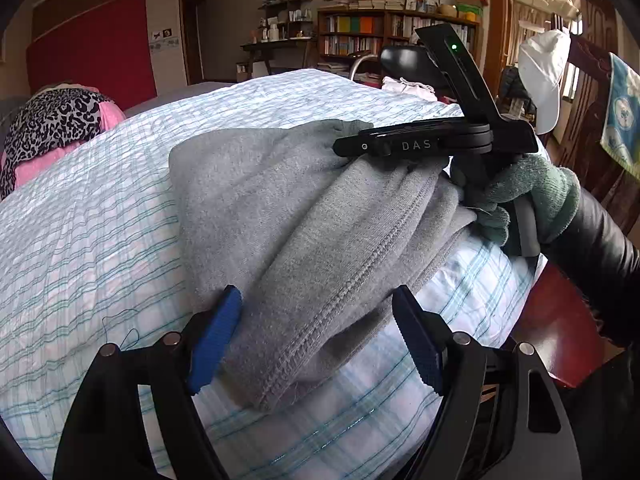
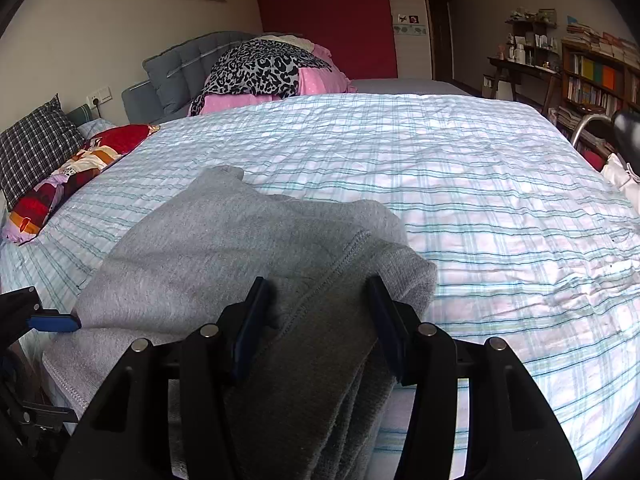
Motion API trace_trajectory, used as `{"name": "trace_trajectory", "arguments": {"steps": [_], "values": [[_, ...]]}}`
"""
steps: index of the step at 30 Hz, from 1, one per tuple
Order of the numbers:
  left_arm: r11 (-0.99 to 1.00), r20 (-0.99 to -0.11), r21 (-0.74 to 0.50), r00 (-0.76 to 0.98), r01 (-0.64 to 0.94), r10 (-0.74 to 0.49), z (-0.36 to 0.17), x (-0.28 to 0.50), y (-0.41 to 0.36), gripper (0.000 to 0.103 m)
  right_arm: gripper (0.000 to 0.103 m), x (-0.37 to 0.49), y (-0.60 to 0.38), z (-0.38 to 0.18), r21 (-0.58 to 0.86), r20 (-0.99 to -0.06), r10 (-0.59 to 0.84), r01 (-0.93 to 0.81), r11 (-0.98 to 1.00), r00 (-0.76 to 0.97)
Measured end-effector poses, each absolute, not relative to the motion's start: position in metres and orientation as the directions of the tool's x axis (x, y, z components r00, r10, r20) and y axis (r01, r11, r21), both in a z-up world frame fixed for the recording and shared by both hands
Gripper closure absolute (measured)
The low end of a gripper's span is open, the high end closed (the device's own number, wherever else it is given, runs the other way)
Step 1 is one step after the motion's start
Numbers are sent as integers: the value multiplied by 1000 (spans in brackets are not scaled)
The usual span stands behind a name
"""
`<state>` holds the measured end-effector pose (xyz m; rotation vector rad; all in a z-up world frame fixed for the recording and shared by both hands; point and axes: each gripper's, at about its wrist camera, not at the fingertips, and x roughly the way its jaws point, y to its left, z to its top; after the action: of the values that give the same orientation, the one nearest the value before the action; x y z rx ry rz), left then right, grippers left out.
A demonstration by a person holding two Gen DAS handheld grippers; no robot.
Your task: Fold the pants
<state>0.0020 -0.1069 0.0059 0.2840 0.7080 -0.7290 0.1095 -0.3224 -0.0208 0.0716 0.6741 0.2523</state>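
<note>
The grey pants (image 1: 280, 216) lie folded in a bundle near the edge of the bed (image 1: 100, 240). My left gripper (image 1: 320, 332) is open, its blue pads on either side of the pants' seamed end, the cloth between them. In the left wrist view the right gripper (image 1: 436, 148) sits over the far end of the pants, held by a gloved hand (image 1: 532, 196). In the right wrist view my right gripper (image 2: 318, 316) is open astride the bunched pants (image 2: 240, 248), with cloth lying between its fingers. A blue left fingertip (image 2: 54, 322) shows at the left.
The bed has a blue-and-white checked cover (image 2: 440, 184). Pillows (image 2: 60, 176) and a pink and leopard-print bundle (image 2: 264, 72) lie at its head. A chair with a white cap (image 1: 544, 76) and bookshelves (image 1: 392, 32) stand beyond the bed.
</note>
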Motion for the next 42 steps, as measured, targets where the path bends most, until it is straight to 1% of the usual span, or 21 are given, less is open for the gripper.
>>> {"name": "trace_trajectory", "arguments": {"steps": [3, 6, 8, 12, 13, 18, 21, 23, 27, 33, 35, 39, 42], "values": [[749, -673, -23, 544, 662, -502, 11, 2, -96, 26, 51, 108, -323, -21, 152, -603, 258, -209, 966, 755], [777, -674, -18, 566, 629, -474, 12, 2, -90, 26, 51, 109, -323, -20, 157, -601, 261, -208, 965, 755], [789, -683, -16, 570, 614, -457, 9, 3, -88, 26, 51, 107, -326, -20, 161, -599, 263, -207, 965, 756], [824, -713, 35, 592, 566, -376, -4, 6, -85, 25, 51, 108, -323, -20, 156, -598, 256, -203, 967, 760], [832, -720, 16, 584, 554, -375, -7, 9, -81, 25, 51, 108, -323, -20, 154, -598, 255, -203, 967, 760], [861, -725, -158, 536, 483, -433, -10, 22, -57, 25, 51, 108, -322, -20, 143, -597, 242, -196, 970, 765], [874, -725, -204, 533, 440, -437, -14, 21, -44, 25, 51, 107, -319, -21, 127, -595, 229, -192, 973, 770], [877, -722, -207, 538, 433, -436, -17, 18, -42, 25, 51, 106, -318, -21, 122, -592, 227, -192, 974, 773], [883, -717, -155, 565, 443, -409, -16, 10, -50, 26, 51, 104, -318, -19, 113, -585, 217, -186, 976, 781], [865, -702, -190, 551, 464, -450, -4, 5, -47, 27, 49, 65, -301, -3, -21, -522, 128, -162, 987, 843], [858, -689, -189, 558, 478, -463, 3, 3, -48, 27, 49, 50, -297, -2, -34, -508, 126, -166, 986, 852], [845, -662, -185, 572, 502, -485, 17, -3, -56, 27, 49, 29, -291, -9, -58, -508, 104, -155, 986, 855], [841, -656, -191, 571, 506, -493, 20, -2, -59, 27, 49, 21, -290, -21, -72, -527, 90, -150, 986, 845]]}}
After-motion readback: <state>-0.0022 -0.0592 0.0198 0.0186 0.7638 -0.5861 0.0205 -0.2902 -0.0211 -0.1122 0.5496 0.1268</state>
